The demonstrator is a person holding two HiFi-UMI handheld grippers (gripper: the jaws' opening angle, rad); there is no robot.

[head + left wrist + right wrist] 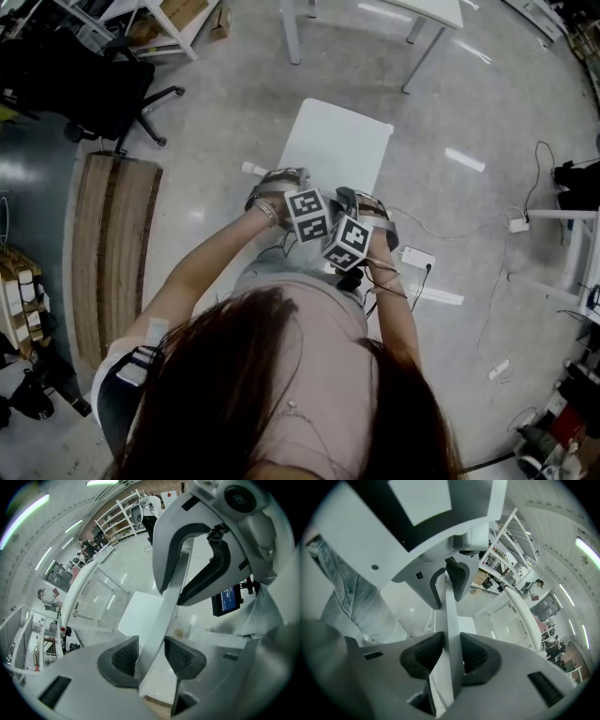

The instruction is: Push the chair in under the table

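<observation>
Table [433, 11] stands at the far end of the floor. White chair [336, 141] sits just short of it, seat not yet under the top. Person stands behind the chair with both claws on the backrest [451, 616], probably so that a push runs straight. Left claw [151, 657] is closed on the backrest's top edge at a moderate width. Right claw [451, 656] is clamped on the same edge, just beside it.

Two tools: the left gripper [151, 660] and the right gripper [449, 654], each with two fingers [119, 660] and one marker cube [309, 214]; one white chair [336, 145], its back between both pairs of fingers; one white table [427, 11] beyond the fingers; one black office chair [89, 80] and one wooden board [112, 253] off to the fingers' left.
</observation>
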